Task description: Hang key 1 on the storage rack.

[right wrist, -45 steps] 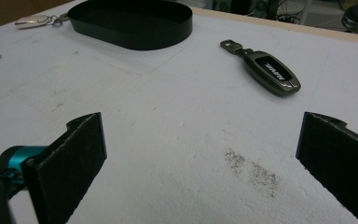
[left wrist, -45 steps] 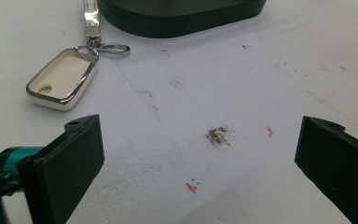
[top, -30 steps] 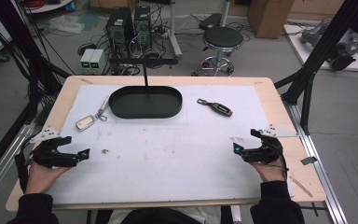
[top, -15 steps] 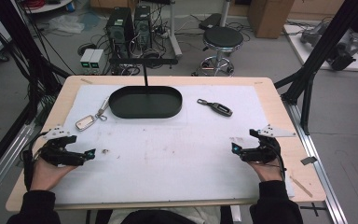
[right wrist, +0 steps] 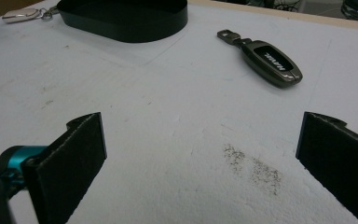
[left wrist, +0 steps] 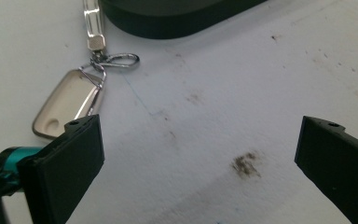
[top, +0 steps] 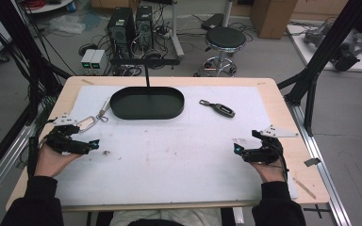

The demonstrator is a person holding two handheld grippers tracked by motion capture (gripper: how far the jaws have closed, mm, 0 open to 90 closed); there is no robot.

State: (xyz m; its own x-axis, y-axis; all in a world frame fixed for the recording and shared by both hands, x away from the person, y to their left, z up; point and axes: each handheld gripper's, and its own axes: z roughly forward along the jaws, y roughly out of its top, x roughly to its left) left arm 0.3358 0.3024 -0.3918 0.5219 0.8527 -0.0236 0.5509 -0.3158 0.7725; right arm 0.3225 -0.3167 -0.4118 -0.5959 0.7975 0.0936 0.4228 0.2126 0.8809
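A black oval tray (top: 122, 110) lies at the far middle of the white mat. Left of it sits a silver key fob (top: 87, 123) on a ring and clear strap. A dark key fob (top: 219, 109) lies to the tray's right. My left gripper (top: 93, 144) is open just short of the silver fob (left wrist: 72, 100), with the tray (left wrist: 168, 21) beyond it. At the right, my right gripper (top: 238, 149) is open over bare mat. The dark fob (right wrist: 270, 58) lies ahead of its jaws, with the tray (right wrist: 126, 21) and silver fob (right wrist: 21, 15) farther off. Neither gripper (left wrist: 198, 154) (right wrist: 200, 154) holds anything.
A white mat (top: 169, 150) with dirt smudges covers most of the wooden table (top: 283, 108). A black post (top: 147, 77) rises behind the tray. Black frame struts (top: 311, 80) stand at both table sides. A stool and computer cases are on the floor beyond.
My left gripper has moved forward and slightly right, closer to the silver key fob. The right gripper has stayed in place.
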